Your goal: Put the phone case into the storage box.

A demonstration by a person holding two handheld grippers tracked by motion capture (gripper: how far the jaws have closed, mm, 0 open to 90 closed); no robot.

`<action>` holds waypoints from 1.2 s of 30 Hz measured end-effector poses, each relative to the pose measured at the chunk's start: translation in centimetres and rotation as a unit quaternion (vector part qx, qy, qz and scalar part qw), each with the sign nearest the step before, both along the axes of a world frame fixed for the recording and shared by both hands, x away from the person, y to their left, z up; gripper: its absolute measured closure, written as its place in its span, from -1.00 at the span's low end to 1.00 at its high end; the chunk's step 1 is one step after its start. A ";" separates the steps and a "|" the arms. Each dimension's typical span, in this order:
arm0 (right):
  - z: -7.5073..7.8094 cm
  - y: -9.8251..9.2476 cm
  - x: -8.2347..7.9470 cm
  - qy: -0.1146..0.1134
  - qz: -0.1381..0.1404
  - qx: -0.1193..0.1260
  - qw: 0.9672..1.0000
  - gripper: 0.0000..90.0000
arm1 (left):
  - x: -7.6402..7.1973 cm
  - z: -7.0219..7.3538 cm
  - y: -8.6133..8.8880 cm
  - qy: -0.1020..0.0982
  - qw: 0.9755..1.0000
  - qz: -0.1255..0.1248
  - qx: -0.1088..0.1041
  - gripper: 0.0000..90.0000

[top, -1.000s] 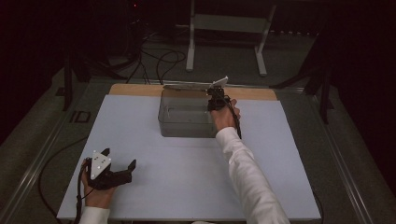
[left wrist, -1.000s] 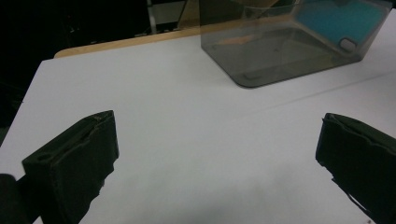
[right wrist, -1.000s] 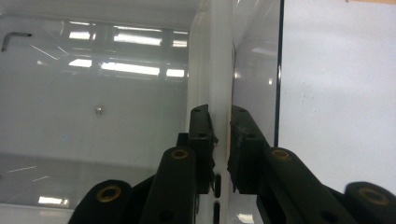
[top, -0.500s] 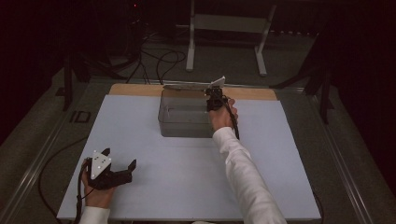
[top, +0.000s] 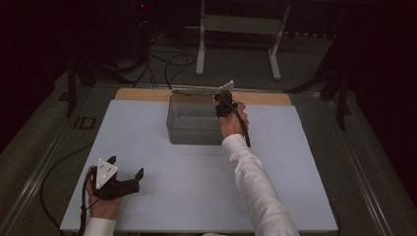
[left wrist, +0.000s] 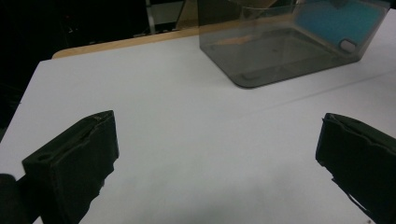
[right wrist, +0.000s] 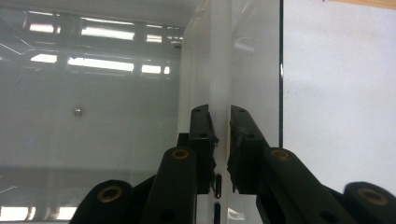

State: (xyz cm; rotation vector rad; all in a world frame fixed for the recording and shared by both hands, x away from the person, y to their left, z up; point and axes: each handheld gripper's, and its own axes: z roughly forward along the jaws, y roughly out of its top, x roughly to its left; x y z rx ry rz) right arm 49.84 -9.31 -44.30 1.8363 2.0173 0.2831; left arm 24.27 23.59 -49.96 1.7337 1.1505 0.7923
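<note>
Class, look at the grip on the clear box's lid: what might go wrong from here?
1. The right gripper pinches only the thin edge of the clear plastic lid, so it may slip out.
2. The smoky transparent plastic box sits unheld; the left gripper rests open far away, so tugging the lid might drag or tip the box.

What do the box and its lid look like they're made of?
The box looks like smoky, glossy see-through plastic: its floor shows through the walls. The lid, clamped in the right tongs, seems pale translucent plastic, and it reflects ceiling lights.
</note>
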 end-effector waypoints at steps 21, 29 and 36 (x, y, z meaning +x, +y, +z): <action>0.2 0.2 -0.3 -0.001 0.028 0.007 1.000 0.48 | 0.0 0.0 -0.1 0.001 1.000 -0.002 0.000 -0.99; 2.0 -0.3 -1.4 -0.027 0.074 0.017 0.997 0.26 | 0.0 0.0 -0.1 0.001 1.000 -0.003 0.001 -0.99; 2.9 -1.4 -2.2 -0.050 0.136 0.021 0.989 -0.13 | 0.0 0.0 -0.1 0.001 1.000 -0.002 0.001 -0.99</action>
